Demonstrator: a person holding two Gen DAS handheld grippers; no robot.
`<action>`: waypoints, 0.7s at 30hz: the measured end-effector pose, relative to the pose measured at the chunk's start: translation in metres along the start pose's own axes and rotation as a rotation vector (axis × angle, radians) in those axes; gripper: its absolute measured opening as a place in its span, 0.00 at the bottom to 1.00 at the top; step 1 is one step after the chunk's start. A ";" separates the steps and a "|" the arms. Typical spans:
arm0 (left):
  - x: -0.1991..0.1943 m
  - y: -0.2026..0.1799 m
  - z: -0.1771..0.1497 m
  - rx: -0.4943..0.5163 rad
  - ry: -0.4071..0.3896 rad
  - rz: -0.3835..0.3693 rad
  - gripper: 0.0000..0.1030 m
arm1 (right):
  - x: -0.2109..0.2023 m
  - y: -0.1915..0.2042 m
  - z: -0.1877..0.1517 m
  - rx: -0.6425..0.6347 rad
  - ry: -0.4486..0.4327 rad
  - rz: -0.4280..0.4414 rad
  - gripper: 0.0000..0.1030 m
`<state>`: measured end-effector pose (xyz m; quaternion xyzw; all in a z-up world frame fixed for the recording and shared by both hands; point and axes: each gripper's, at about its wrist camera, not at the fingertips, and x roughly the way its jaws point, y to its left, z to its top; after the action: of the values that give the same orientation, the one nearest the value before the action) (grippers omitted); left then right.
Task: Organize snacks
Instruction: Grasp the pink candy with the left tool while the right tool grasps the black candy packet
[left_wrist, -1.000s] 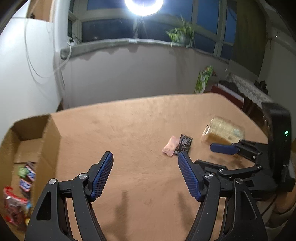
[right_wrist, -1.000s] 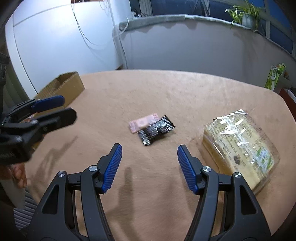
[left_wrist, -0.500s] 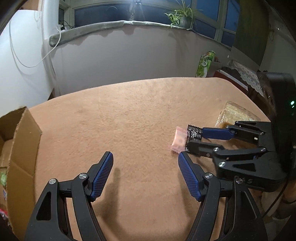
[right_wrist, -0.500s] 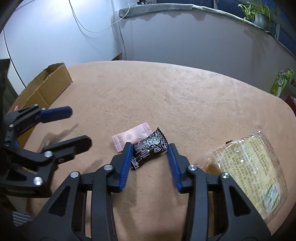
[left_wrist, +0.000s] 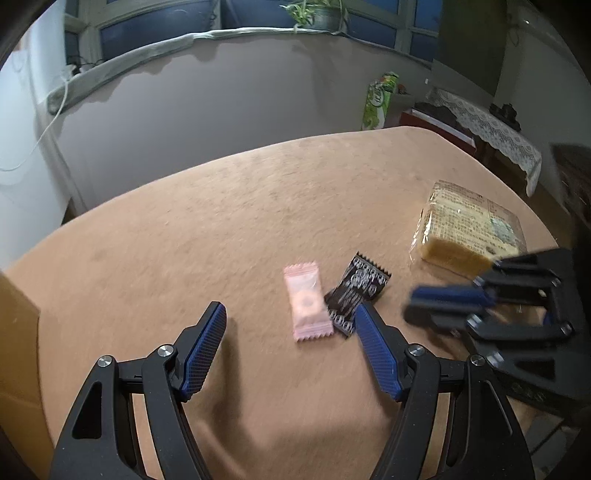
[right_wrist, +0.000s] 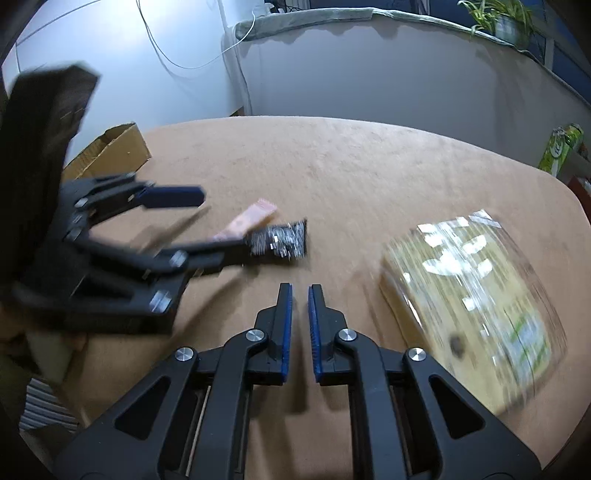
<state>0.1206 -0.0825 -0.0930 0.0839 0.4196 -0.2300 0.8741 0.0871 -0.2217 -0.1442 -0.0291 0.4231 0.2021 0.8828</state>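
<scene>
A pink candy and a black snack packet lie side by side on the tan table. My left gripper is open just in front of the candy, and its right fingertip overlaps the packet's near corner. A wrapped cake pack lies further right. My right gripper shows blurred at the right. In the right wrist view, the right gripper is shut with nothing in it. The black packet and pink candy lie ahead-left of it, by the left gripper. The cake pack is at its right.
An open cardboard box stands at the table's left end, with its wall at the left wrist view's edge. A green bag stands past the far edge. A side table with a lace cloth is at the back right.
The right gripper's jaws were around the black packet and have closed empty, drawn back from it. The left gripper has moved forward and down to the pink candy.
</scene>
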 end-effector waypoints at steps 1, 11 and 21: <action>0.002 -0.001 0.002 0.004 0.002 -0.009 0.69 | -0.001 0.000 -0.002 0.004 -0.002 0.002 0.09; 0.004 0.009 0.001 -0.049 0.002 -0.120 0.39 | -0.001 -0.003 0.006 -0.026 -0.020 0.005 0.22; 0.003 0.018 -0.002 -0.078 0.007 -0.118 0.24 | 0.019 -0.001 0.032 -0.035 -0.011 -0.024 0.43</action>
<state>0.1294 -0.0669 -0.0980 0.0255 0.4357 -0.2644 0.8600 0.1212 -0.2090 -0.1381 -0.0487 0.4144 0.1989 0.8868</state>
